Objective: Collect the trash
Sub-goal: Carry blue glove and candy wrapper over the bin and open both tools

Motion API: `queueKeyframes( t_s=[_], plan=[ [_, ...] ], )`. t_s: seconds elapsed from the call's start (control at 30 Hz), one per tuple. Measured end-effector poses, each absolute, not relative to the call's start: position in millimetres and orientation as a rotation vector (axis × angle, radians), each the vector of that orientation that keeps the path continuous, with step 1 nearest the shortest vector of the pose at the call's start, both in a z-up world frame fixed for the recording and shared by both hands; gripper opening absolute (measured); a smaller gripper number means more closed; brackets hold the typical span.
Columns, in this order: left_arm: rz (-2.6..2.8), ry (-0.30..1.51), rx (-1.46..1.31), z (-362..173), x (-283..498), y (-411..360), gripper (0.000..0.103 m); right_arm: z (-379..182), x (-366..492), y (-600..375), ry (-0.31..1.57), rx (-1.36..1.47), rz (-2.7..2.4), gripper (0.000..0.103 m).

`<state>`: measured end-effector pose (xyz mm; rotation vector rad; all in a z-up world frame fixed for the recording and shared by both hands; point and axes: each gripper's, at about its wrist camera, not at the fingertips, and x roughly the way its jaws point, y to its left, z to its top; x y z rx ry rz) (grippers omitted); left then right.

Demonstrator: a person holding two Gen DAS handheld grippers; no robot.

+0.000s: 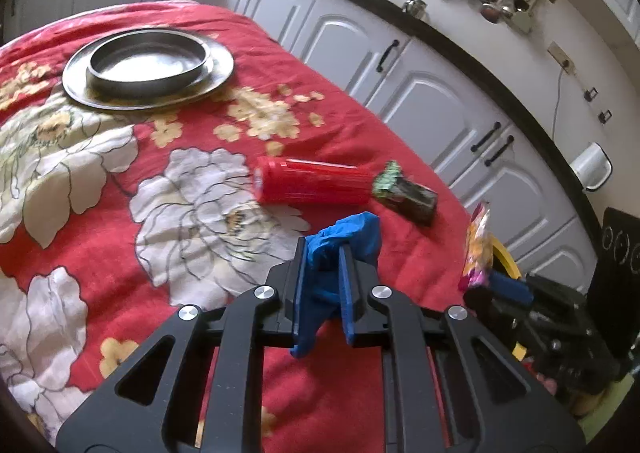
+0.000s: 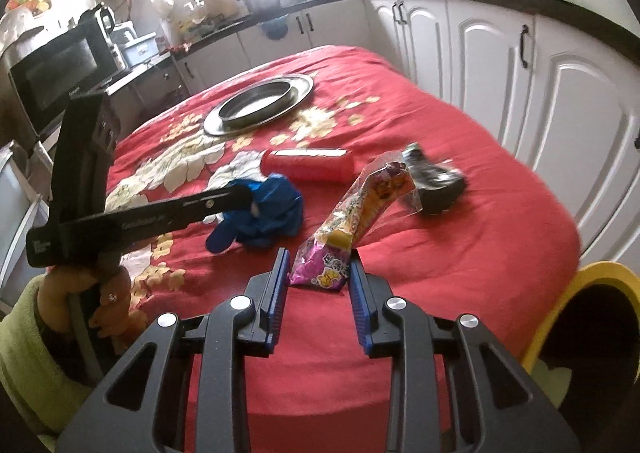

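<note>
In the left wrist view my left gripper (image 1: 323, 253) is shut on a crumpled blue glove (image 1: 356, 231), which bulges above the pads and hangs out below them. The right wrist view shows my right gripper (image 2: 319, 267) shut on the bottom of a colourful snack packet (image 2: 352, 213) that stands up off the cloth. Farther back on the table lie a red tube (image 2: 308, 165) on its side and a dark crumpled wrapper (image 2: 436, 185). The same tube (image 1: 316, 187) and wrapper (image 1: 408, 195) lie beyond my left gripper. A yellow-rimmed bin (image 2: 600, 285) stands at the table's right edge.
The table wears a red flowered cloth (image 1: 120, 181). A steel plate (image 1: 216, 81) bearing a steel bowl sits at the far side. White kitchen cabinets (image 1: 436, 101) run close along the right. A hand in a green sleeve (image 2: 24, 341) grips the left tool's handle. A microwave (image 2: 52, 73) stands far left.
</note>
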<state>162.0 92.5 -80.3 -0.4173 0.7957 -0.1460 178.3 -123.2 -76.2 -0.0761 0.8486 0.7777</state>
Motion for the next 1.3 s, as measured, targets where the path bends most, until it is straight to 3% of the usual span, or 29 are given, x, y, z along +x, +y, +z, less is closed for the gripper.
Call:
queueKeyframes(
  t_s=[0.8,1.3],
  plan=[
    [-0.368,0.73,-0.202,-28,168,-38,0.009,-54,171,-264,0.777,0.061,0.53,0.028],
    [-0.543,0.774,-0.058,-42,192,-160,0.009,-72,145,-357,0.798,0.131,0.35,0.028]
  ],
)
